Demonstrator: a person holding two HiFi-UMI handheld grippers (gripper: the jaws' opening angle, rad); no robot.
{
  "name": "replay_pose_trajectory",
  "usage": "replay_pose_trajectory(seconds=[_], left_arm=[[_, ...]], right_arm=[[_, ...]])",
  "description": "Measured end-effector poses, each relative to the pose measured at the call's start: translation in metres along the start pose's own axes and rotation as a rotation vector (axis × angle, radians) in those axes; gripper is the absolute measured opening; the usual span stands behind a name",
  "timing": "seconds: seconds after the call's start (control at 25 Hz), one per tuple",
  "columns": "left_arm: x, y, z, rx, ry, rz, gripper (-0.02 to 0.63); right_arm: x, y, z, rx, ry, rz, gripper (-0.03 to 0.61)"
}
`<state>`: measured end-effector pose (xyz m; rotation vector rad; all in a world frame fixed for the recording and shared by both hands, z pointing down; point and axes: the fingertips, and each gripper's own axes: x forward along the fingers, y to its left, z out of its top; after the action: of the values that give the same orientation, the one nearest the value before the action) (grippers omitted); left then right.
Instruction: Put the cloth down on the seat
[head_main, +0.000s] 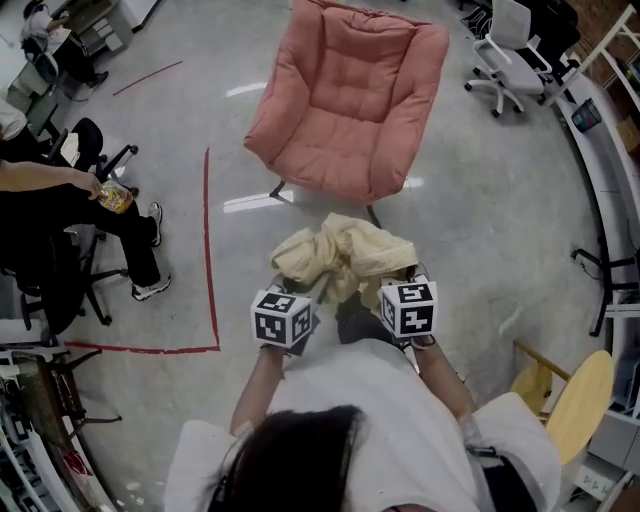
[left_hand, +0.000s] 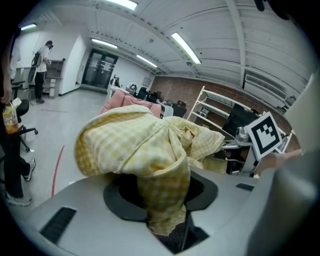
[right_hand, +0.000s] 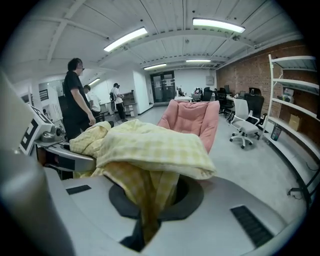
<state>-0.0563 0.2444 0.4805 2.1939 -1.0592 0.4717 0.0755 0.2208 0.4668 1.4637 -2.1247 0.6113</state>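
Nearest the person, the left gripper (left_hand: 167, 227) was clamped on a gathered fold of the yellow checked cloth (head_main: 345, 255). The right gripper (right_hand: 145, 232) was pinched almost fully together on a second, thinner fold. The cloth hung bunched between the 2 grippers, raised clear of the floor (head_main: 470, 220). The paired hold appeared intended to keep the fabric from trailing and to allow spreading on release. Beyond lay a strip of bare floor, then the pink armchair (head_main: 345, 95), its seat empty and facing the person. The cloth had not reached the seat; assessed as mid-carry, placement outstanding.
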Motion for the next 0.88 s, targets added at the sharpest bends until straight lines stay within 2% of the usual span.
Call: replay_pose_trajectory(seconds=[0.44,0.64,0.88], left_arm=[[0.084,0.015,0.063,-0.035,0.016,0.023,0.164],[0.108,0.027,0.093,-0.048,-0.007,0.044,0.164],[0.127,0.037,0.11,-0.066,-0.019,0.061,0.164]], right_arm=[[0.066,-0.072,0.05,-0.008,0.025,0.045,0.038],[0.092,-0.089,0.079,-0.03,0.011,0.066,0.038],[0.116,-0.105,0.096,-0.045,0.008,0.078,0.038]])
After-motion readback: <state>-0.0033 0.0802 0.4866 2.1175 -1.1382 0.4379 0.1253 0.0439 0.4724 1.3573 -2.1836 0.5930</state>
